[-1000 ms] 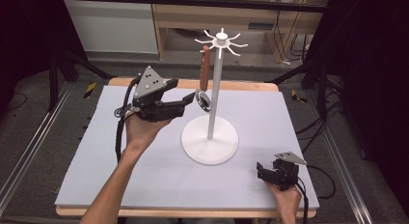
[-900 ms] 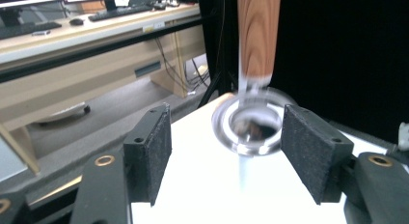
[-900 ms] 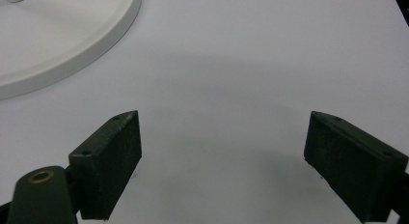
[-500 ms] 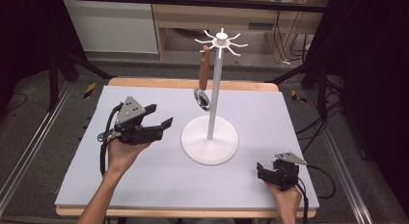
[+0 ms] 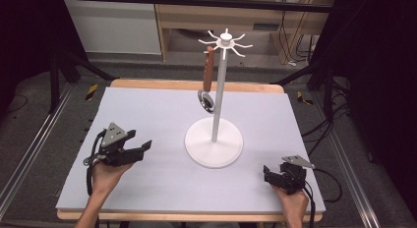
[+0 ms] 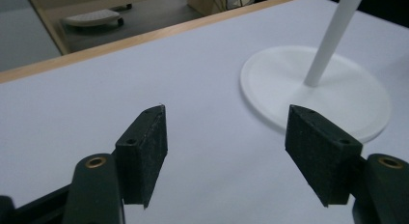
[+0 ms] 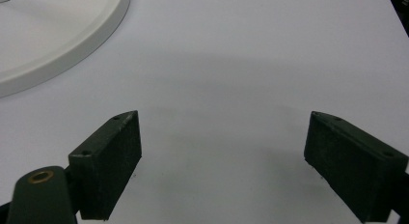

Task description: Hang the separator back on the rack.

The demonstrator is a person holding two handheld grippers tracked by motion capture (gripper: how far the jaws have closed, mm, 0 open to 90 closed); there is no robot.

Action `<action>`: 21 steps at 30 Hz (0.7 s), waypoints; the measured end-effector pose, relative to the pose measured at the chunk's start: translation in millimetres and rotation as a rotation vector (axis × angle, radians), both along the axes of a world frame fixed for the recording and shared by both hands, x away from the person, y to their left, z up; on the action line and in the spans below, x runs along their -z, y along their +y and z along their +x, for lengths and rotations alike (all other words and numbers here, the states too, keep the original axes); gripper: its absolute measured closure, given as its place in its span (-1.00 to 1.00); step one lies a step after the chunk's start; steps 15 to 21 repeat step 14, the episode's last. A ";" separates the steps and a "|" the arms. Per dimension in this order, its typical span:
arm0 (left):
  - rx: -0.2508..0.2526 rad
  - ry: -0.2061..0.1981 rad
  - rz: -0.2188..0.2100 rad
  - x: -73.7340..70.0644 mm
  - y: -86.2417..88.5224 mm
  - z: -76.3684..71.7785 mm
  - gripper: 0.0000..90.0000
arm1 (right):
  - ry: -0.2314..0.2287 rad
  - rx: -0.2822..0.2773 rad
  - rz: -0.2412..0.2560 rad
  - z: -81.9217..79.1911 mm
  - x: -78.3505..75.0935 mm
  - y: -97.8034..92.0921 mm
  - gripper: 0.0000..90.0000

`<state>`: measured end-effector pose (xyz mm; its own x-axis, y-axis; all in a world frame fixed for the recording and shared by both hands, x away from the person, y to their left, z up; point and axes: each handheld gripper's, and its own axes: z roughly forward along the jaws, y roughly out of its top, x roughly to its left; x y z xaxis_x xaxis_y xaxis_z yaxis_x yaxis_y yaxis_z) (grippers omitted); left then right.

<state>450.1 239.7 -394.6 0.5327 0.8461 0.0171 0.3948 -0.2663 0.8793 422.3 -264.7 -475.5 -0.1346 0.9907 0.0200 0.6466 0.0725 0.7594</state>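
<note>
A white hook stand [image 5: 214,139] with a round base and a tall pole rises from the middle of the table. A spoon with a brown handle [image 5: 208,80] hangs from one of the top hooks, bowl down. My left gripper [image 5: 143,147] rests low at the left of the base, jaws open and empty; its own view [image 6: 225,137] has the base [image 6: 316,96] ahead to the right. Near the front right corner, my right gripper [image 5: 266,172] is open and holds nothing; the bare table lies between its jaws [image 7: 222,151], with the base rim [image 7: 62,45] at the upper left.
The white tabletop [image 5: 147,110] has a wooden edge at the back. Dark frame rails and cables run along both sides of the table. Wooden shelving stands behind it.
My left gripper has drawn back from the hanging spoon, moving left, down and toward the front of the table. The spoon stays on its hook. The right gripper has not moved.
</note>
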 end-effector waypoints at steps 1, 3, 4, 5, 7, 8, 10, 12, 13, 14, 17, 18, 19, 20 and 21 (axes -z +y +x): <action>-0.011 0.006 0.000 4.1 4.9 -0.7 -0.32 | 0.001 0.003 0.000 0.1 0.1 -0.4 -0.70; -0.038 0.020 -0.002 11.8 14.6 -2.3 -0.31 | 0.002 0.005 0.001 0.3 0.2 -1.4 -0.71; -0.052 0.030 -0.005 15.7 18.9 -3.1 -0.32 | 0.001 0.008 0.000 0.4 0.2 -1.9 -0.71; -0.070 0.035 -0.007 20.8 23.8 -4.6 -0.32 | 0.002 0.011 -0.004 0.6 0.2 -2.5 -0.71; -0.091 0.047 0.005 28.7 31.0 -5.9 -0.32 | 0.005 0.018 -0.005 0.5 0.4 -4.1 -0.71; -0.099 0.058 0.007 31.4 33.4 -5.9 -0.32 | 0.005 0.024 -0.006 0.4 0.4 -4.5 -0.71; -0.118 0.077 0.010 38.9 40.2 -6.1 -0.32 | 0.001 0.021 -0.015 0.3 0.6 -6.3 -0.71; -0.130 0.087 0.016 45.1 45.2 -6.7 -0.32 | 0.004 0.025 -0.013 0.1 0.8 -6.9 -0.71; -0.139 0.087 0.021 48.4 47.2 -7.2 -0.32 | 0.007 0.028 -0.014 0.1 1.0 -7.1 -0.71; -0.145 0.091 0.030 50.5 49.1 -7.8 -0.32 | 0.009 0.028 -0.015 0.2 1.2 -7.3 -0.71; -0.145 0.091 0.030 50.5 49.1 -7.8 -0.32 | 0.009 0.028 -0.015 0.2 1.2 -7.3 -0.71; -0.145 0.091 0.030 50.5 49.1 -7.8 -0.32 | 0.009 0.028 -0.015 0.2 1.2 -7.3 -0.71; -0.145 0.091 0.030 50.5 49.1 -7.8 -0.32 | 0.009 0.028 -0.015 0.2 1.2 -7.3 -0.71; -0.145 0.091 0.030 50.5 49.1 -7.8 -0.32 | 0.009 0.028 -0.015 0.2 1.2 -7.3 -0.71; -0.145 0.091 0.030 50.5 49.1 -7.8 -0.32 | 0.009 0.028 -0.015 0.2 1.2 -7.3 -0.71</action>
